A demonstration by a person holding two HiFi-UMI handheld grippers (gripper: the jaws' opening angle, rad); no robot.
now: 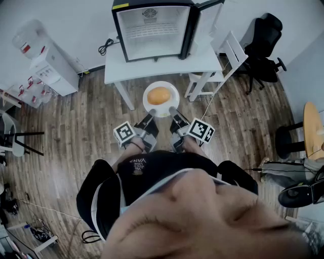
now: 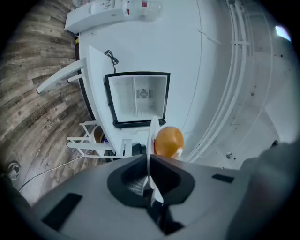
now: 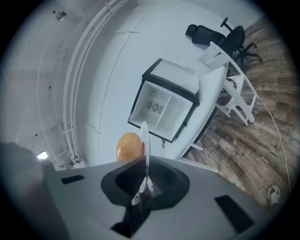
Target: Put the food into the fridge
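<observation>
One fridge in play, door swung wide open, standing on one white counter against the wall. Out in front of the fridge, short of the counter's edge and up over the wood floor, there's one white plate. On it sits one piece of food, round and orange, near the middle of the plate.

Two claws are on the job, and both have the plate. The left claw is clamped on the plate's rim on the side away from the fridge. The right claw is clamped on that same near rim just beside it. Looking along each claw, the jaws are pinched right down on the thin white edge, with the food just past them and the open fridge beyond.

Now the pose: the person faces the fridge with both hands out in front of the chest, side by side. The claws are about level and angle in toward each other, so the tips nearly meet at the plate. There are two marker cubes, one on each claw, the left one and the right one sitting to the outside. The plate rides face up between them.

There are two chairs to the fridge's door side. One white chair stands right by the counter, and one black office chair is farther off. One water dispenser stands well off to the fridge's other side.
</observation>
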